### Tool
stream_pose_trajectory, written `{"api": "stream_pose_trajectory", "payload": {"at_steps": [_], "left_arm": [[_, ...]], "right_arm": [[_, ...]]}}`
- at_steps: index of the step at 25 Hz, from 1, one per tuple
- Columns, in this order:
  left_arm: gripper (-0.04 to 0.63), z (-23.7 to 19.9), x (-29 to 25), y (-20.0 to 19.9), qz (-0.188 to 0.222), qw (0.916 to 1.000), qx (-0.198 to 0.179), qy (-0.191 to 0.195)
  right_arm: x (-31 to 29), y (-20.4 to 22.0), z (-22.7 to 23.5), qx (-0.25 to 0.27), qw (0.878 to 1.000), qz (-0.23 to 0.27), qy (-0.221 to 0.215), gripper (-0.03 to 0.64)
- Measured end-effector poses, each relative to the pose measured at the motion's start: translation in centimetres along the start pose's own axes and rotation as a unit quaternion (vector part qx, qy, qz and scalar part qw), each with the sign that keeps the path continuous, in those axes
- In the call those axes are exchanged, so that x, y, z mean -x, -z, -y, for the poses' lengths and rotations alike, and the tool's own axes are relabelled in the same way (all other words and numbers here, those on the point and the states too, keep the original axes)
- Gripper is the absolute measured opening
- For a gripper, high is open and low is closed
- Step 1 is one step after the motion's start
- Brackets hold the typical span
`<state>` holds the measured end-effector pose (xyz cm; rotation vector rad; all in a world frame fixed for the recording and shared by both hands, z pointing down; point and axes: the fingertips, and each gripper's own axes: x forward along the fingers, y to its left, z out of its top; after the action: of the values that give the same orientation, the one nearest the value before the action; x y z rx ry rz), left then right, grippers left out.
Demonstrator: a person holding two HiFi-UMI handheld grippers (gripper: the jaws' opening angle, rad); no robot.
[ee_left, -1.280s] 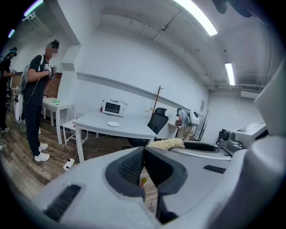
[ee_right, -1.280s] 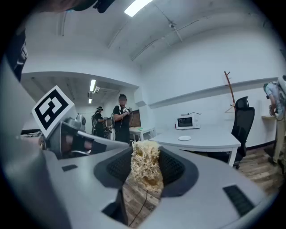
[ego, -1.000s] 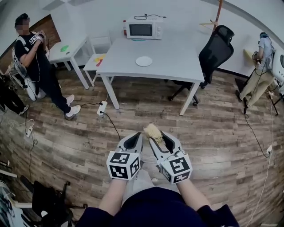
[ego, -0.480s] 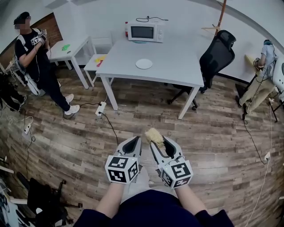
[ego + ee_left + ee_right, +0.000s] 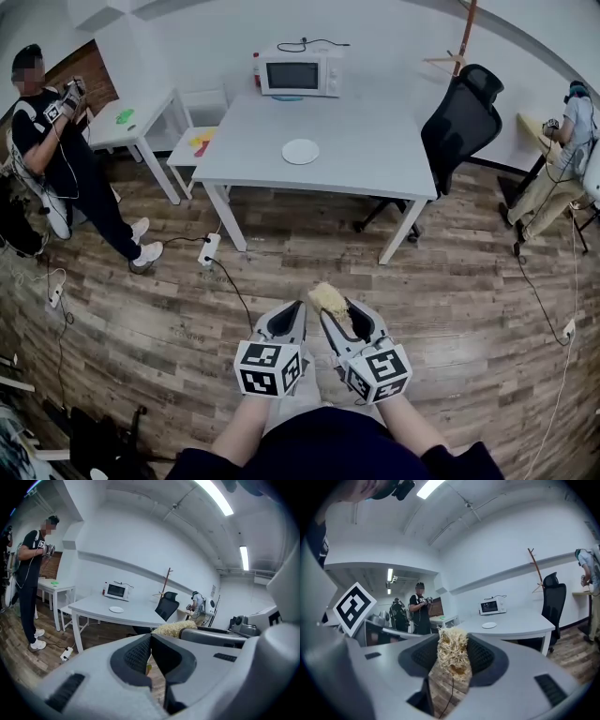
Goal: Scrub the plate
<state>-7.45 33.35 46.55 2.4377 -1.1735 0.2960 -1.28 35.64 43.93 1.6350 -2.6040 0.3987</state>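
A small white plate (image 5: 301,151) lies on the white table (image 5: 375,159) far ahead; it also shows small in the left gripper view as the plate (image 5: 116,610) and in the right gripper view as the plate (image 5: 489,625). My right gripper (image 5: 332,303) is shut on a straw-coloured fibrous scrubber (image 5: 328,299), whose tuft (image 5: 452,654) sticks up between the pads. My left gripper (image 5: 287,316) hangs beside it, shut with nothing in it, its jaws (image 5: 151,654) pressed together. Both are held low over the wood floor, well short of the table.
A microwave (image 5: 293,72) stands at the table's back edge. A black office chair (image 5: 457,112) is at the table's right. A person (image 5: 66,159) stands at far left by a small white table (image 5: 136,114); another person (image 5: 562,141) is at far right. A power strip (image 5: 208,249) and cables lie on the floor.
The view has drawn a little closer to the table. Both grippers keep their places side by side, the scrubber still held.
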Motion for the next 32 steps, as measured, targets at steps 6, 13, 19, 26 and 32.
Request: {"api": "stream_pose_trajectory", "payload": {"at_steps": [6,13,19,26,32], "left_arm": [[0.02,-5.1,-5.6,-4.3,-0.009,0.9998,-0.015,0.01],[0.02,-12.0,-12.1,-10.3,-0.008,0.9995,-0.022,0.02],[0.02,-17.3,-16.7,-13.7,-0.004,0.9993,-0.024,0.027],[0.02,-20.8,-21.1,-15.6,-0.016,0.9994,-0.015,0.026],[0.02,-23.0,-25.6,-15.8,-0.031,0.9994,0.0,0.016]], "right_arm": [[-7.9,-3.0,2.8,-0.001,1.0,0.002,0.009,0.181],[-17.7,-7.1,6.0,0.014,0.999,0.012,0.026,0.181],[-24.6,-9.0,8.2,0.013,0.999,0.025,0.04,0.181],[-28.6,-9.3,11.1,-0.004,0.998,0.013,0.06,0.181],[-31.6,-9.4,15.8,-0.016,0.998,0.004,0.066,0.181]]}}
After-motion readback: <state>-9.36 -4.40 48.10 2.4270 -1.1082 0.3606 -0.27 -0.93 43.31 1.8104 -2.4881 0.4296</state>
